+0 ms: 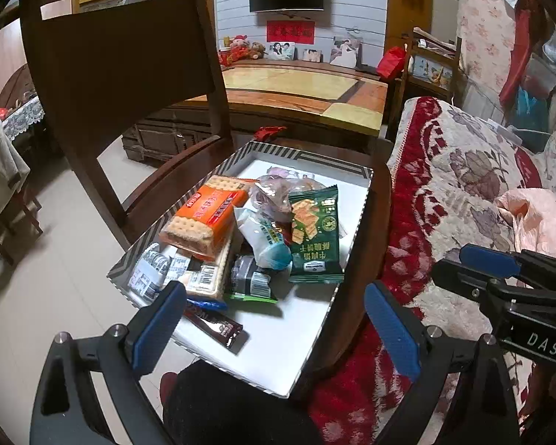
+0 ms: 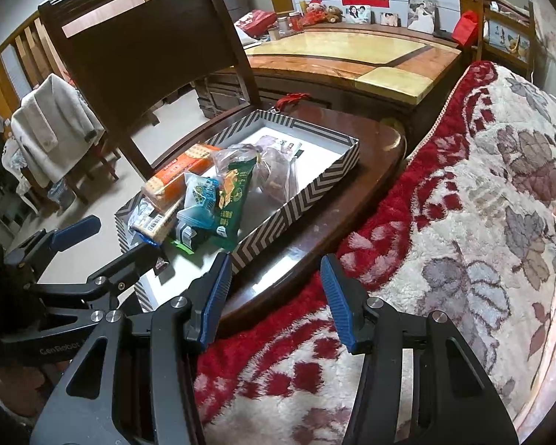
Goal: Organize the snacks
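Chair seat (image 1: 378, 200) bears the snack box (image 1: 307, 337) beneath open left tongs (image 1: 274, 328).

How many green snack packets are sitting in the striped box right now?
2. A large green packet stands against the pile's right side; a smaller green-edged packet lies flat in front, beside the white pouch. Others may be buried under the heap.

Your snack box (image 1: 307, 159) sits on the chair seat (image 2: 315, 230), just left of the sofa blanket (image 1: 463, 185). In it, the cracker pack (image 1: 204, 215) lies left, the biscuit packet (image 1: 315, 237) right, the stick sachet (image 1: 218, 326) nearest you. The low counter (image 1: 300, 89) stands behind the chair.
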{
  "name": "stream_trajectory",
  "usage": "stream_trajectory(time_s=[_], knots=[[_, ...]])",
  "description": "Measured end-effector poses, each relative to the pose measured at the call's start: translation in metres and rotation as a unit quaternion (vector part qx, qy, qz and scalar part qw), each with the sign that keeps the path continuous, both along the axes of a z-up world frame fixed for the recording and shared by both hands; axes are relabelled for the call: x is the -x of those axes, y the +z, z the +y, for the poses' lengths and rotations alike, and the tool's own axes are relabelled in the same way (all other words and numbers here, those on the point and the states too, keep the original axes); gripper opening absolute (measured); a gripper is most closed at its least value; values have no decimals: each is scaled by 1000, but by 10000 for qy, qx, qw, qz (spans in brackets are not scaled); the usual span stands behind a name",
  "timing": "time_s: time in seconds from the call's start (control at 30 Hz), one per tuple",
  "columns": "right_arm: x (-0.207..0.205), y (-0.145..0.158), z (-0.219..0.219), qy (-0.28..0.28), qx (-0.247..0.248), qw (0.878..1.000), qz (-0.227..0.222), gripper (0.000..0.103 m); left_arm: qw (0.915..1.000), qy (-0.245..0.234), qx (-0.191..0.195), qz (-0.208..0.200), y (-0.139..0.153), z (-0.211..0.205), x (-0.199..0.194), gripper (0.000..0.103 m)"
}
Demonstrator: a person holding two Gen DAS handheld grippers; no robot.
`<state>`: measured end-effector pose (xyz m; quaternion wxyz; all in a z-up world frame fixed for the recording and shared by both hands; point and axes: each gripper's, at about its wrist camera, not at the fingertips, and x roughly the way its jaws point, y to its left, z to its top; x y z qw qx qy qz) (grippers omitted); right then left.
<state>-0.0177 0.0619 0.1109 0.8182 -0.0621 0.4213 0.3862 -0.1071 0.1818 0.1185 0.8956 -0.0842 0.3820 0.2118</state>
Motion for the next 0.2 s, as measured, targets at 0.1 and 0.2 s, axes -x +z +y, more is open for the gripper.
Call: stream_trajectory(time_s=[0.1,0.2], knots=[[-2,0,-8,-80,-27,10000,-5,50,9999,-93,17,42,0,-6,-4,98],[-3,2,-22,-198,-18,9998,-55,50,9997,-225,28,70,0,-17,-10,98]])
